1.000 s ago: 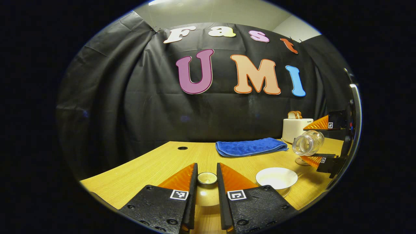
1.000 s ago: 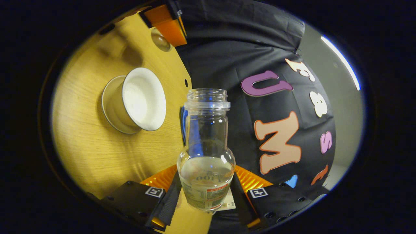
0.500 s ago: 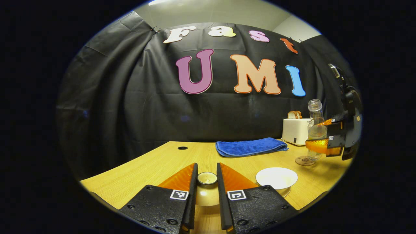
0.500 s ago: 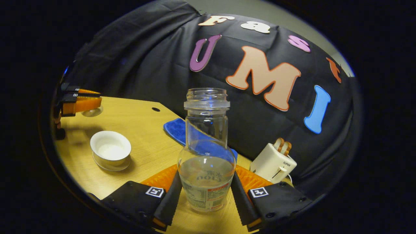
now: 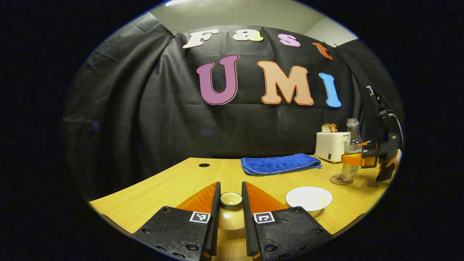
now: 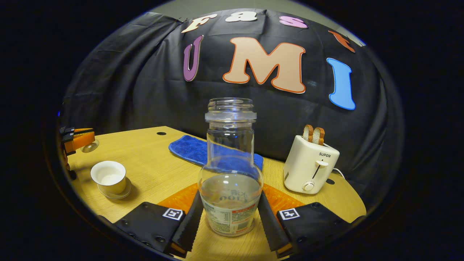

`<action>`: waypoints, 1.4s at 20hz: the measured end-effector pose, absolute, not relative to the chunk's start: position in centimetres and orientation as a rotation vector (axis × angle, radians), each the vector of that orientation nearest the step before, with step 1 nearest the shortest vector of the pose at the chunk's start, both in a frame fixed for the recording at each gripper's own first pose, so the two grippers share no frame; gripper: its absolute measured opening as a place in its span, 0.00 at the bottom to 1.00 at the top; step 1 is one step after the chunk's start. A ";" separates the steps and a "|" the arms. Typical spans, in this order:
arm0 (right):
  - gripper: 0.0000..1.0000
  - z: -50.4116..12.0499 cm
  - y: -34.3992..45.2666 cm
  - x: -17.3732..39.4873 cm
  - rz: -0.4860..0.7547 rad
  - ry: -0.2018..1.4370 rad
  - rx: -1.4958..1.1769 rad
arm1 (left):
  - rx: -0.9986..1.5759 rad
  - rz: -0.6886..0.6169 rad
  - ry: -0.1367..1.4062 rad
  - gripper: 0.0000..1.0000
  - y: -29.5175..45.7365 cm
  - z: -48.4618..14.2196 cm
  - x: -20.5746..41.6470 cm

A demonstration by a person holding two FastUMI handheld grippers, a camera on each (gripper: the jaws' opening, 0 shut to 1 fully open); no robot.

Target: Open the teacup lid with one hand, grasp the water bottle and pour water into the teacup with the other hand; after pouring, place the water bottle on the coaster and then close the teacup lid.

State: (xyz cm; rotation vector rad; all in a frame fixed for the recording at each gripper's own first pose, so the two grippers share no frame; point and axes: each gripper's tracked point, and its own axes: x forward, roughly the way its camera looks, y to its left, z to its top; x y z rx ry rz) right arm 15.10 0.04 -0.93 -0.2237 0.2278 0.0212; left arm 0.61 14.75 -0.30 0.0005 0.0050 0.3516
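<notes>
R hand-held gripper [image 6: 229, 217] clamps upright clear glass water bottle [image 6: 230, 174] on round coaster [image 5: 339, 179]; L hand-held gripper [image 5: 231, 214] clamps small round teacup lid [image 5: 231, 199].

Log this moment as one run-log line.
stage: bottle placement | right gripper: shut on clear glass water bottle, upright on round coaster | left gripper: shut on teacup lid | white teacup: uncovered

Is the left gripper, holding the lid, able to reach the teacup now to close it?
Probably yes: the teacup stands open just beside the left gripper, with bare table between. The water bottle is upright far off.
</notes>
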 end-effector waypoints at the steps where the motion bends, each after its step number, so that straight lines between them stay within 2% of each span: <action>1: 0.78 -1.1 -0.2 15.3 0.017 0.230 -0.215 | 0.000 0.352 0.005 0.29 14.8 -0.3 0.6; 19: 0.80 -2.0 -1.6 16.5 -0.003 0.215 -0.132 | -0.001 0.350 0.005 0.29 14.7 -0.4 0.7; 20: 0.84 -1.9 -1.6 16.4 -0.001 0.207 -0.131 | -0.001 0.350 0.004 0.29 14.7 -0.4 0.7; 23: 0.89 -2.3 -1.9 15.9 -0.006 0.214 -0.152 | -0.001 0.350 0.004 0.29 14.7 -0.4 0.7; 24: 0.84 -2.3 -2.1 15.6 -0.010 0.213 -0.157 | -0.001 0.350 0.005 0.29 14.6 -0.4 0.6; 25: 0.84 -2.4 -2.3 15.3 -0.014 0.214 -0.151 | -0.001 0.350 0.004 0.29 14.7 -0.4 0.7; 26: 0.92 -2.5 -2.1 15.0 -0.008 0.216 -0.135 | -0.001 0.349 0.004 0.29 14.7 -0.4 0.7; 27: 0.92 -2.6 -2.1 14.6 -0.005 0.218 -0.123 | -0.002 0.346 0.004 0.29 14.6 -0.4 0.7; 28: 0.99 -2.6 -2.3 14.3 -0.012 0.217 -0.115 | -0.001 0.344 0.005 0.29 14.5 -0.3 0.8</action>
